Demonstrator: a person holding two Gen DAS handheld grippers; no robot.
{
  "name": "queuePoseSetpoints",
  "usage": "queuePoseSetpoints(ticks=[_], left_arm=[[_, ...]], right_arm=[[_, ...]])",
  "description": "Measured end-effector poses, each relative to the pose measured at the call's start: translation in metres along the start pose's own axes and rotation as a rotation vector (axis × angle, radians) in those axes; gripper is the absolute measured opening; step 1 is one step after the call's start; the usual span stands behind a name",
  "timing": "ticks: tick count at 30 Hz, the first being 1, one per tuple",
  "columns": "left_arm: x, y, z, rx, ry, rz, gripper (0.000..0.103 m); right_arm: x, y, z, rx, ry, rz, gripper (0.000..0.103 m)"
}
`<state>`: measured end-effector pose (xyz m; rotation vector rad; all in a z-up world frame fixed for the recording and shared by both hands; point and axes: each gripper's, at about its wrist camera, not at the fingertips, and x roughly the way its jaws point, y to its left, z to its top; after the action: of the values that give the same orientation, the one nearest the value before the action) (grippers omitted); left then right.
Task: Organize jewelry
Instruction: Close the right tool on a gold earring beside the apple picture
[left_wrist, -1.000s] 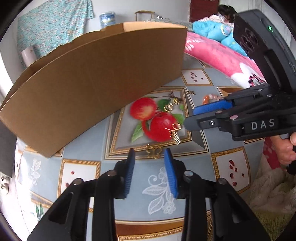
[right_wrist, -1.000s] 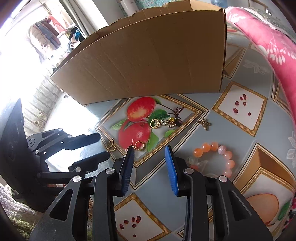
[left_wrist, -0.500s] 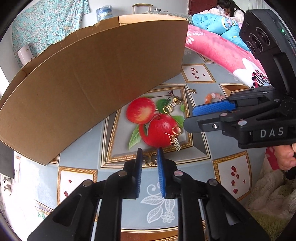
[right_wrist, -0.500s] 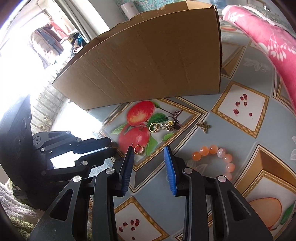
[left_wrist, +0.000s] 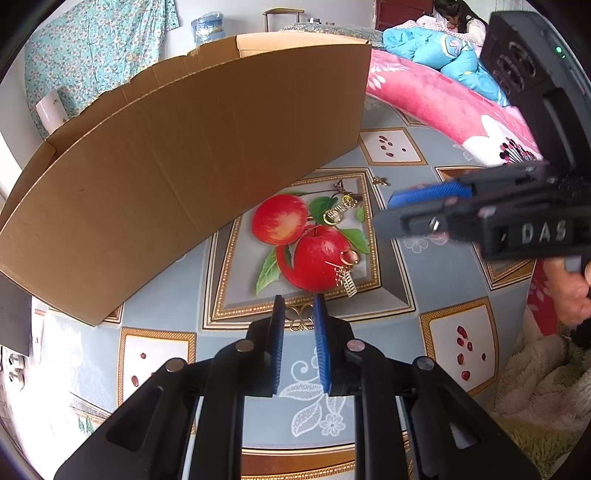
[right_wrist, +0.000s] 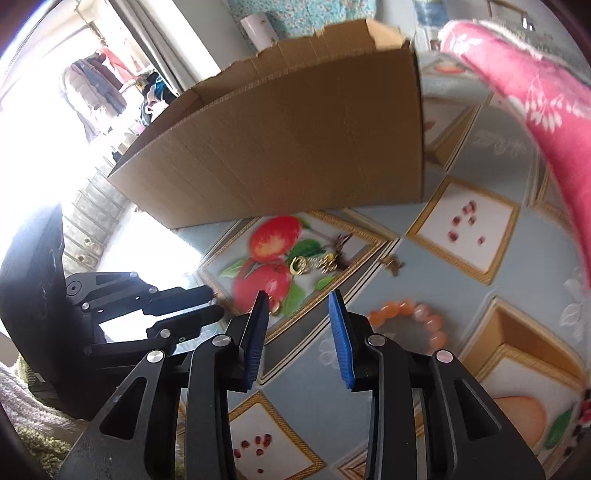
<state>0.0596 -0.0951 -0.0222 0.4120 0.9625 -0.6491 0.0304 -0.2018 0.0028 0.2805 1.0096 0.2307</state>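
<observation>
- Left tool (left_wrist: 298, 321): pointing steeply down at the surface (left_wrist: 402, 295), its blue pads narrowed around a small gold charm (left_wrist: 300, 320). The charm is lying between the tips; whether the pads are actually pressing on it cannot be told, since the tips are covering its sides.
- Right tool (right_wrist: 298, 322): its pads are standing apart with nothing between them, hovering above the surface. In the left view it is entering from the right, seen side-on, its body cut off by the frame edge, with part of a hand (left_wrist: 570, 291) showing beneath it.
- Box (left_wrist: 192, 155): standing just behind the jewelry; its inside is hidden from both views, and its left end is running out of frame.
- Hoop earring (left_wrist: 347, 267): lying on the printed apple, with a dangling chain. In the right view the left pad is half hiding it.
- Gold clip (left_wrist: 338, 212): lying near the leaves; its exact form is too small to make out.
- Bee charm (right_wrist: 392, 265): blurred, lying apart from the others on the border of the print.
- Bead bracelet (right_wrist: 413, 314): orange and pink, lying beside the right tool, its lower arc hidden behind the right finger.
</observation>
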Motion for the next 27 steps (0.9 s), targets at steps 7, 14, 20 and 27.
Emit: queuePoseSetpoints(ticks=[7,14,20,27], left_arm=[[-0.001,0.002,-0.001,-0.009,-0.014,0.001,0.015],[-0.004,0.004,-0.003,-0.023,-0.018,0.007,0.015],[-0.002,0.007,-0.003,-0.04,-0.015,-0.001,0.015],[-0.001,0.01,-0.004,-0.048,-0.017,-0.009,0.015]], right_arm=[[-0.006,-0.017,0.014,-0.082,-0.023,-0.183,0.031],[0.011,-0.022,0.022,-0.056,0.021,-0.231,0.03],[0.015,-0.021,0.025,0.021,-0.014,-0.282,0.026],[0.022,-0.004,0.024,-0.028,-0.046,-0.402,0.021]])
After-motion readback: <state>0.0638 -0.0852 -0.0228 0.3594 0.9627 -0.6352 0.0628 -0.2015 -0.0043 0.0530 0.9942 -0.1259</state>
